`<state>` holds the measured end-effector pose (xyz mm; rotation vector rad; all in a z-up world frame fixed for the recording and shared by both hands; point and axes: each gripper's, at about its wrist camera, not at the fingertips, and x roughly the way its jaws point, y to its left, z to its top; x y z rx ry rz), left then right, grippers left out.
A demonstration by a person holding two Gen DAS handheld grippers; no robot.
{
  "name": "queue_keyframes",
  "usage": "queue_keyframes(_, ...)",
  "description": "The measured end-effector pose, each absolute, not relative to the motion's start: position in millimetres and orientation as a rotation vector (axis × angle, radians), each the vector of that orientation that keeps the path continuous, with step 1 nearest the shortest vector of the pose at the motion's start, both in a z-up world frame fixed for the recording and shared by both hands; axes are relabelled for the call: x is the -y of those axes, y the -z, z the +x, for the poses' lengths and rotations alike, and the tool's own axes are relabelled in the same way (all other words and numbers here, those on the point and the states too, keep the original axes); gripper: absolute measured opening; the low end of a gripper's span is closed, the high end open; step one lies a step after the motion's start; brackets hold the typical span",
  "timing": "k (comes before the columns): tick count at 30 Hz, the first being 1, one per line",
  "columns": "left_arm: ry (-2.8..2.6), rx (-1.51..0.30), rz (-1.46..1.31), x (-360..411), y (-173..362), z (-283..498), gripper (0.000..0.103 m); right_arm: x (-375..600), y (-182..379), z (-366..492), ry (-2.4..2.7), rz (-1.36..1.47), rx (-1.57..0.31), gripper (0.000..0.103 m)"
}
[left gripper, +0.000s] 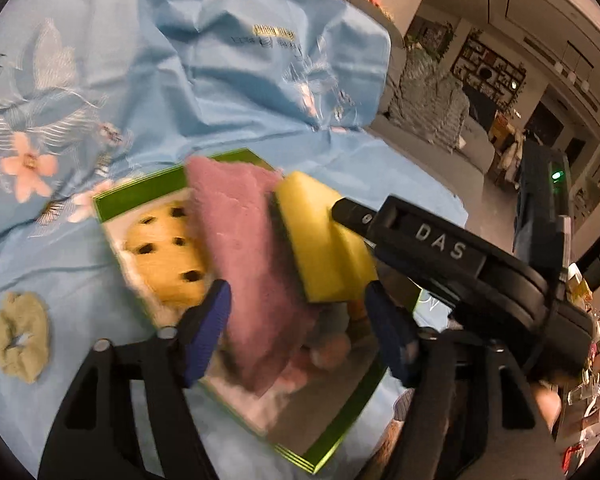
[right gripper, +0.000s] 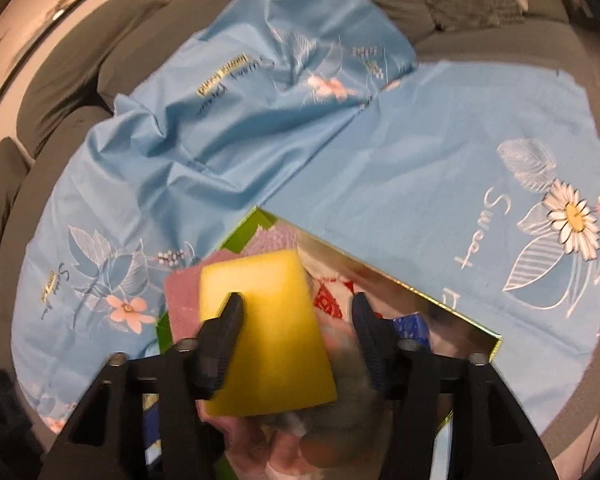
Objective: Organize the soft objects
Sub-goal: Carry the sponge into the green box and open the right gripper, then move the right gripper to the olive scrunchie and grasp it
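A: Left wrist view — what sits nearest?

B: Left gripper [left gripper: 296, 320], jaws spread, pads clear of the pink cloth [left gripper: 244, 264] between them. The cloth lies over the green-edged box [left gripper: 324, 452] on the blue sheet [left gripper: 100, 60]; a beige scrunchie [left gripper: 18, 336] lies far left.

A: Right wrist view?

B: Right gripper [right gripper: 296, 320], jaws parted; the yellow sponge [right gripper: 268, 336] lies loose between them, touching only the left finger, above the box's middle.
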<state>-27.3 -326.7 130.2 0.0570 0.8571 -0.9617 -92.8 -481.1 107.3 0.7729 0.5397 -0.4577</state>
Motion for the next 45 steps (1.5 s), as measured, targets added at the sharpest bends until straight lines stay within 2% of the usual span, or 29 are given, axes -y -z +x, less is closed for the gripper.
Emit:
queue_keyframes(1, 0.957, -0.841, 0.047, 317, -135, -29, 0.081, 478, -112, -95, 0.461, 0.757, -0.521, 0.080)
queue_keyframes(3, 0.929, -0.804, 0.009, 291, -146, -33, 0.085, 470, -121, -100, 0.451, 0.726, -0.480, 0.087)
queue_keyframes(9, 0.803, -0.799, -0.070, 215, -149, -35, 0.085, 433, -149, -98, 0.367, 0.620, -0.398, 0.093)
queue_keyframes(14, 0.593, -0.862, -0.084, 148, -129, -28, 0.085, 385, -164, -80, 0.273, 0.504, -0.387, 0.094)
queue_keyframes(21, 0.399, -0.889, -0.140, 63, -99, -22, 0.085, 313, -155, -43, 0.164, 0.393, -0.453, 0.094)
queue_keyframes(27, 0.201, -0.940, -0.238, 6, -66, -7, 0.085, 255, -123, -7, 0.102, 0.309, -0.579, 0.094)
queue_keyframes(30, 0.160, -0.956, -0.236, -1, -62, 1, 0.085, 224, -106, 11, 0.090, 0.233, -0.615, 0.094)
queue_keyframes(36, 0.170, -0.946, -0.263, -7, -64, 1, 0.085, 204, -48, 63, 0.077, 0.169, -0.824, 0.094)
queue_keyframes(38, 0.155, -0.946, -0.249, -7, -63, 2, 0.085, 205, -33, 75, 0.096, 0.154, -0.872, 0.085)
queue_keyframes(40, 0.156, -0.945, -0.241, -7, -61, 2, 0.085, 204, -20, 84, 0.084, 0.130, -0.916, 0.070)
queue_keyframes(41, 0.151, -0.946, -0.241, -7, -61, 3, 0.085, 202, -17, 86, 0.075, 0.122, -0.924, 0.067)
queue_keyframes(42, 0.148, -0.945, -0.242, -7, -60, 3, 0.085, 201, -17, 86, 0.074, 0.110, -0.915, 0.059)
queue_keyframes(43, 0.149, -0.943, -0.240, -7, -60, 3, 0.085, 199, -19, 83, 0.069, 0.097, -0.902, 0.044)
queue_keyframes(45, 0.144, -0.938, -0.234, -7, -61, 2, 0.085, 195, -21, 81, 0.042, 0.097, -0.922, 0.029)
